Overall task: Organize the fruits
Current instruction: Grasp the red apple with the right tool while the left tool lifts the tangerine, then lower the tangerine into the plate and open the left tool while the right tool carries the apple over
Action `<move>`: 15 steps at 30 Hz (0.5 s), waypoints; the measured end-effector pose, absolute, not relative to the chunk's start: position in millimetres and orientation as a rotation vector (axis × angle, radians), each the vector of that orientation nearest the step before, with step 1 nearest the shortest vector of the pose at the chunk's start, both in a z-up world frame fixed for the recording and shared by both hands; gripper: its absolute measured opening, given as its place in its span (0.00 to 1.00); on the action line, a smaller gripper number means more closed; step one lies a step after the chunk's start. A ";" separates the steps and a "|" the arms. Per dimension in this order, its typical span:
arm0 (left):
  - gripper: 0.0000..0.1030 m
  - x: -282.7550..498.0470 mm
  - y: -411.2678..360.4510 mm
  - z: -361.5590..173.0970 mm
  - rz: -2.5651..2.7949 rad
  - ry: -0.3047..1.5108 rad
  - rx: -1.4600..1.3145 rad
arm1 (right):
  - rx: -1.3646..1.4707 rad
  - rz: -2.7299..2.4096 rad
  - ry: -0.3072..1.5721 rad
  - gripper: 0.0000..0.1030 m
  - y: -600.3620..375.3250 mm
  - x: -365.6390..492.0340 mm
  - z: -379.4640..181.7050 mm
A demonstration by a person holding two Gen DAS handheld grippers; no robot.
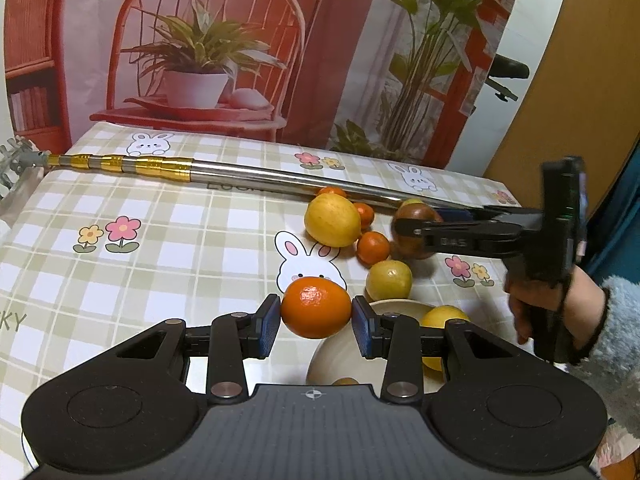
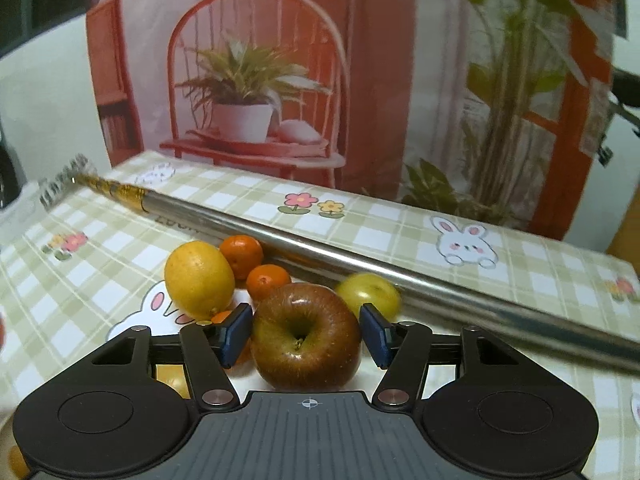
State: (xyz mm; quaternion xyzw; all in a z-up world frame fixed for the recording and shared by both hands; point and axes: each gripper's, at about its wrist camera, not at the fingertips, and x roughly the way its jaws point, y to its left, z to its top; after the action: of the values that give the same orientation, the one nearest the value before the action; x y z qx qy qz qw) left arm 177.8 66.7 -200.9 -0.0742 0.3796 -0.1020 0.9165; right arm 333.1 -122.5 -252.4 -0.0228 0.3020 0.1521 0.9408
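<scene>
In the left wrist view my left gripper [image 1: 316,314] is shut on an orange mandarin [image 1: 316,306], held above the left rim of a beige bowl [image 1: 400,304]. My right gripper [image 2: 306,334] is shut on a red-brown apple [image 2: 306,336], stem hollow facing the camera. That apple [image 1: 414,212] also shows in the left wrist view, clamped between black fingers. Loose on the cloth lie a big lemon [image 1: 332,220], small tangerines [image 1: 373,246] and a round yellow fruit [image 1: 388,280]. Another yellow fruit [image 1: 444,314] sits by the bowl's right side, half hidden.
A long metal telescopic pole [image 1: 280,178] lies slantwise across the checked tablecloth behind the fruit pile. A person's hand [image 1: 532,312] in a fluffy sleeve holds the right gripper's handle. A printed backdrop of a chair and plants stands at the table's far edge.
</scene>
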 end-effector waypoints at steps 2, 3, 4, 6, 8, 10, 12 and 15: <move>0.40 177.8 67.0 -200.9 -0.213 0.781 -0.153 | -0.006 0.313 0.622 0.53 -134.9 322.7 -247.5; 0.40 177.4 66.8 -200.9 -0.214 0.780 -0.153 | 0.013 0.315 0.628 0.53 -142.4 316.0 -244.7; 0.40 177.0 66.6 -201.1 -0.216 0.780 -0.153 | 0.022 0.316 0.638 0.53 -148.4 310.3 -242.6; 0.40 176.5 65.6 -201.7 -0.223 0.782 -0.154 | 0.022 0.317 0.660 0.53 -156.3 299.0 -240.9; 0.40 176.1 64.1 -202.8 -0.230 0.786 -0.155 | 0.016 0.316 0.695 0.53 -163.6 287.5 -240.8; 0.40 175.3 62.1 -204.8 -0.237 0.791 -0.153 | 0.010 0.305 0.729 0.53 -170.6 277.5 -242.1; 0.40 175.0 59.8 -207.5 -0.243 0.800 -0.150 | 0.015 0.292 0.743 0.53 -175.6 266.9 -243.4; 0.40 174.1 56.2 -211.8 -0.257 0.813 -0.144 | 0.051 0.288 0.735 0.53 -182.2 254.4 -242.2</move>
State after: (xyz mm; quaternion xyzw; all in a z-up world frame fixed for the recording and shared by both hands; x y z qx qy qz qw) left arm 174.1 56.2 -211.8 -0.0699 0.3939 -0.1245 0.9080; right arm 254.4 -182.2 -242.2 0.0247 0.3582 0.1404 0.9227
